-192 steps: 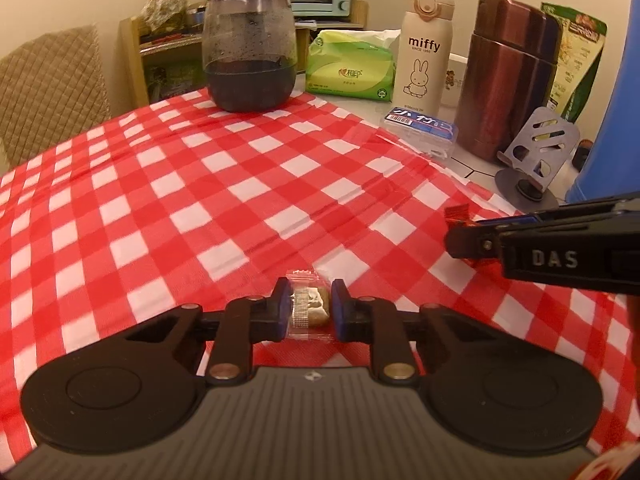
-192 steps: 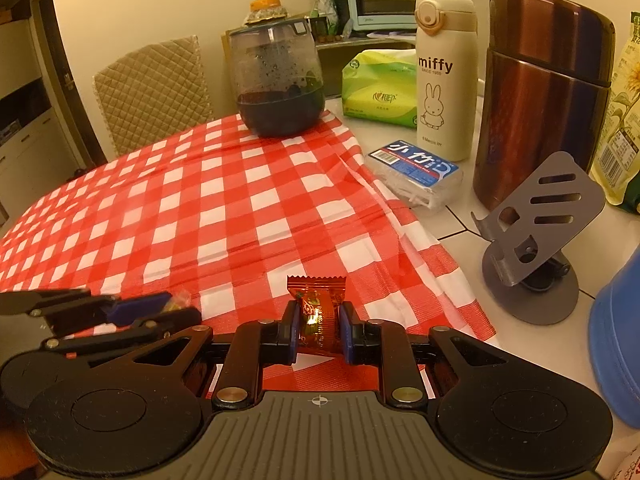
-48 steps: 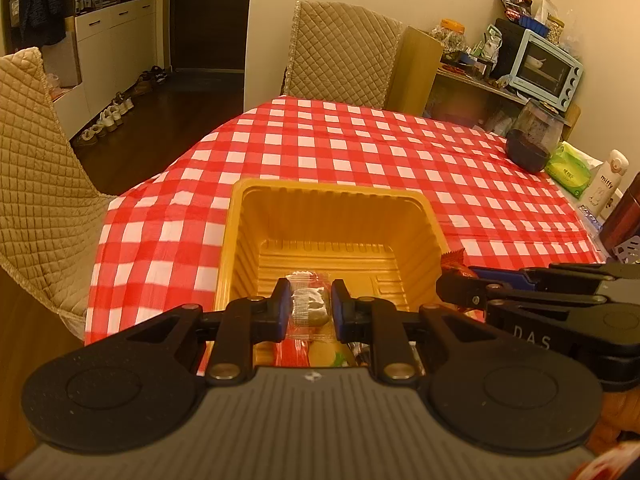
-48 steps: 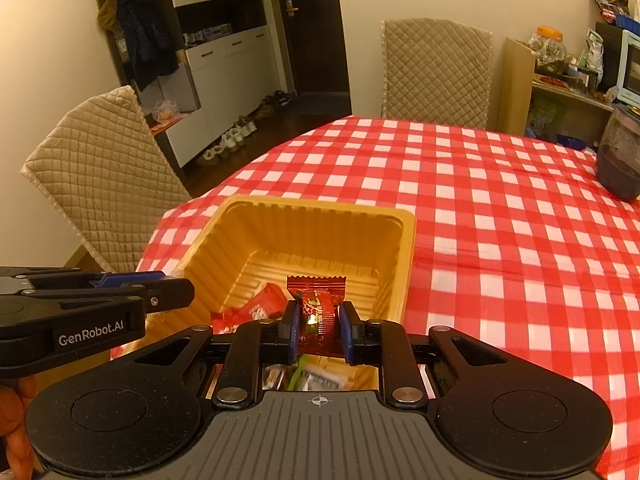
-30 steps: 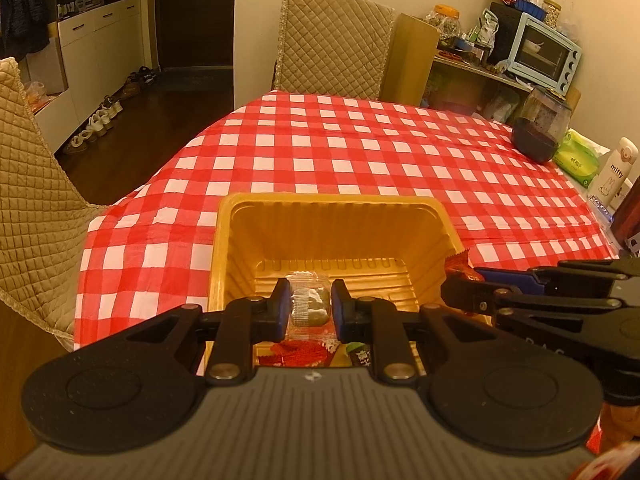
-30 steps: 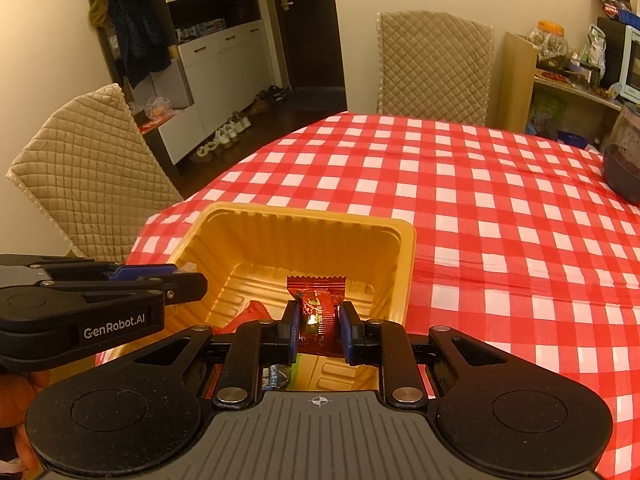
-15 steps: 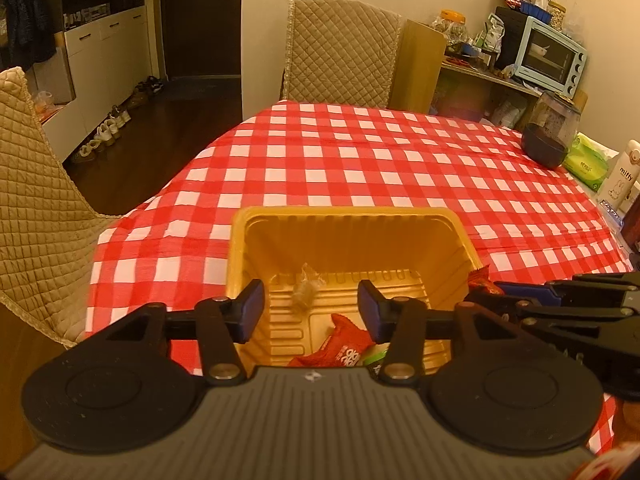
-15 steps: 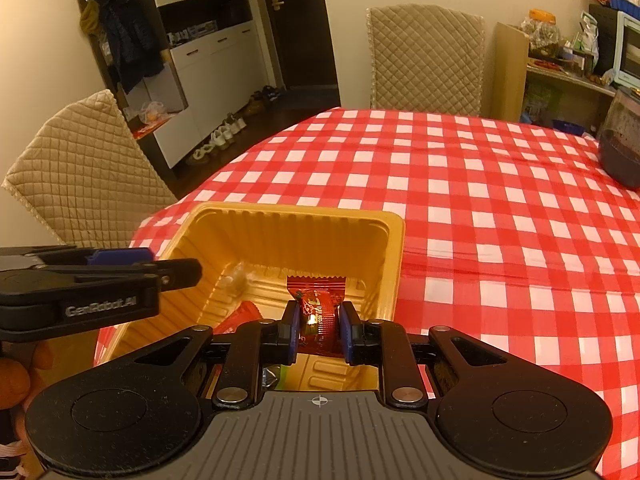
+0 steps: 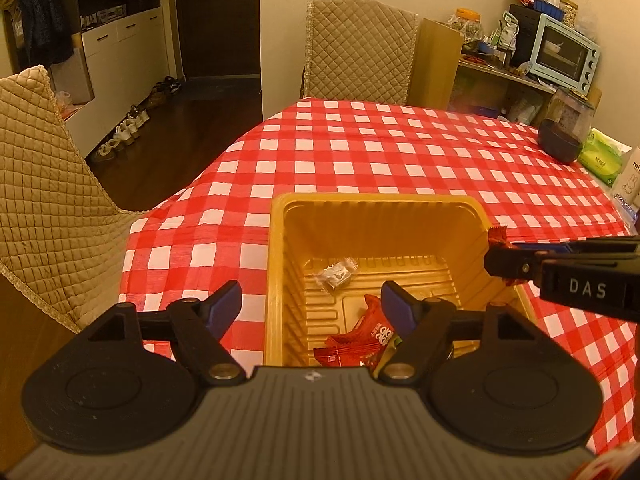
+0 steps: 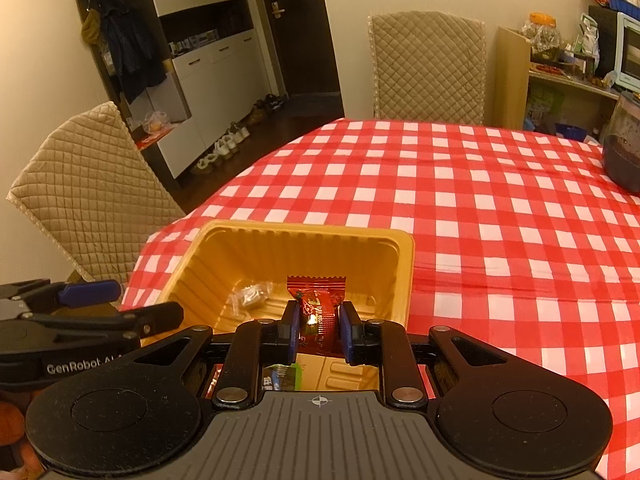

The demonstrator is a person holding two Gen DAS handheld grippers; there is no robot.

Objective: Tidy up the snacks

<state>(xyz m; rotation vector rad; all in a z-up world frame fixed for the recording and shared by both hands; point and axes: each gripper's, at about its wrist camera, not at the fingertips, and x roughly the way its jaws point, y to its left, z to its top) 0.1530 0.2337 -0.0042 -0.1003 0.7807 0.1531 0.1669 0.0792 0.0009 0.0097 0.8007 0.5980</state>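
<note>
A yellow plastic tray point(image 9: 276, 240) point(image 10: 404, 264) sits near the corner of the red checked table. A clear-wrapped candy point(image 9: 336, 273) point(image 10: 250, 295) lies on the tray floor beside red snack packets point(image 9: 360, 338). My left gripper point(image 9: 311, 308) hangs above the tray's near left side, its jaws opening with nothing between them. My right gripper point(image 10: 319, 326) is shut on a red-wrapped candy point(image 10: 318, 308) over the tray's near right part. In the left wrist view, the right gripper point(image 9: 504, 256) reaches in from the right at the tray's rim.
Quilted chairs stand at the left point(image 9: 36, 184) and the far end point(image 9: 356, 48) of the table. A dark glass jar point(image 9: 564, 132), a green tissue pack point(image 9: 600, 156) and a white bottle point(image 9: 630, 176) stand at the far right. The floor drops off left of the tray.
The left gripper's jaws have spread and let go of the clear-wrapped candy, which fell to the tray floor. The right gripper keeps its hold on the red candy, in place.
</note>
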